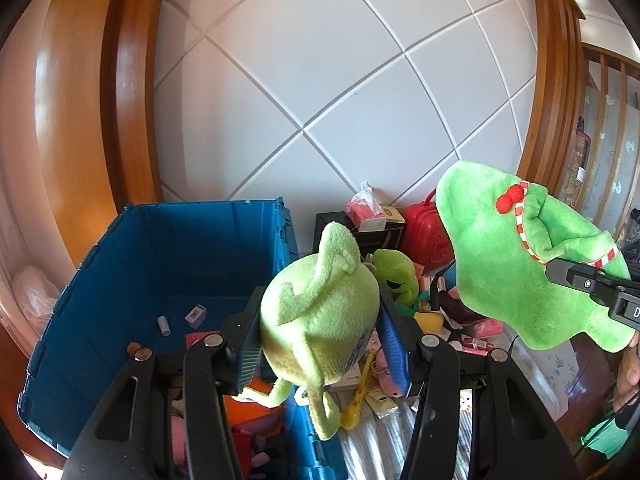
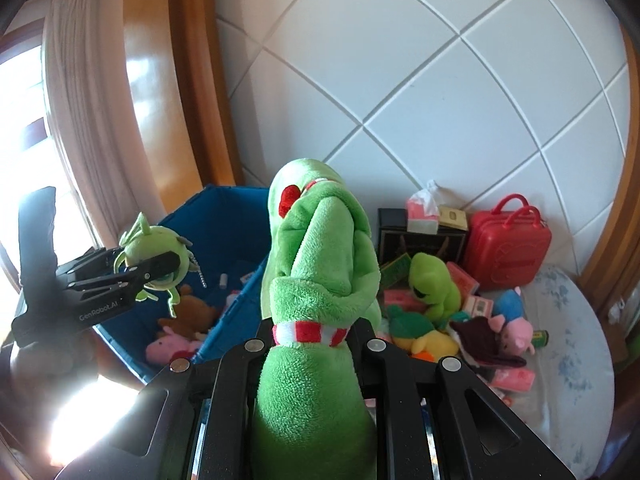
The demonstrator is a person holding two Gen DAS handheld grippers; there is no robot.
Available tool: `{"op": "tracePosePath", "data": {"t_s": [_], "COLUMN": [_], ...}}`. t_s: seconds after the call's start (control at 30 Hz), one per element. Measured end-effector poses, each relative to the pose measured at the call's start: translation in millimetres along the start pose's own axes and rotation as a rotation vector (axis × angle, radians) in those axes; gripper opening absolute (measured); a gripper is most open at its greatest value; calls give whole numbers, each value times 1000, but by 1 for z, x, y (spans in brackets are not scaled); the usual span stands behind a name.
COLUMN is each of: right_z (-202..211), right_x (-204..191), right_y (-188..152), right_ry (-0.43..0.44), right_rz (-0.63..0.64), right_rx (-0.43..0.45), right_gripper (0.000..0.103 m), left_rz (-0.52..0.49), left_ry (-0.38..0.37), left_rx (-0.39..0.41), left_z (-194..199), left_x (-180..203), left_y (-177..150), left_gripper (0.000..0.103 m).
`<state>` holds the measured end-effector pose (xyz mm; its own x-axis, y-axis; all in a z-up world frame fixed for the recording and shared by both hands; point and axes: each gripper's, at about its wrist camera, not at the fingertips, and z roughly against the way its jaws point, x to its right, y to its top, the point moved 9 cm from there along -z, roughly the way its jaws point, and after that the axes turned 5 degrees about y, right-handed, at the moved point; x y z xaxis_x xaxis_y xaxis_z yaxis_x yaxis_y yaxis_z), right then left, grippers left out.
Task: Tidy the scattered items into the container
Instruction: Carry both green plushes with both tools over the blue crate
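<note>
Left gripper point(image 1: 318, 330): clamped on a round pale-green plush point(image 1: 320, 320), held above the blue bin's point(image 1: 80, 304) right wall.
Right gripper point(image 2: 310, 336): closed around a long green plush point(image 2: 320, 272) with a red-and-white collar, raised beside the bin.
Bin contents: small boxes, pink pig toy point(image 2: 168, 346).
Scattered pile: frog plush point(image 2: 434, 284), red case point(image 2: 508, 248).
</note>
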<state>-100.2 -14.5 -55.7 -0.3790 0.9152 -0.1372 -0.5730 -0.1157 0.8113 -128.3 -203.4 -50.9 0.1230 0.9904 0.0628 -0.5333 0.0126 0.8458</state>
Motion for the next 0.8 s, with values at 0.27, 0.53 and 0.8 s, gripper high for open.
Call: {"op": "tracePosePath", "data": {"t_s": [0.27, 0.53, 0.8], "right_z": [-47, -93, -135], "right_x": [-63, -118, -163], "right_y": [16, 33, 41], "right_ry": [72, 145, 203], "right_rz": [52, 92, 129], "right_rx": [-17, -34, -61], "right_gripper": [17, 17, 17], "left_rz": [43, 78, 104], "left_ry": [58, 123, 175], "left_rx": [-7, -22, -25], "left_z": [-7, -20, -33], "left_x": [-70, -134, -184], "left_y": [0, 2, 8], "left_gripper": [51, 51, 51]}}
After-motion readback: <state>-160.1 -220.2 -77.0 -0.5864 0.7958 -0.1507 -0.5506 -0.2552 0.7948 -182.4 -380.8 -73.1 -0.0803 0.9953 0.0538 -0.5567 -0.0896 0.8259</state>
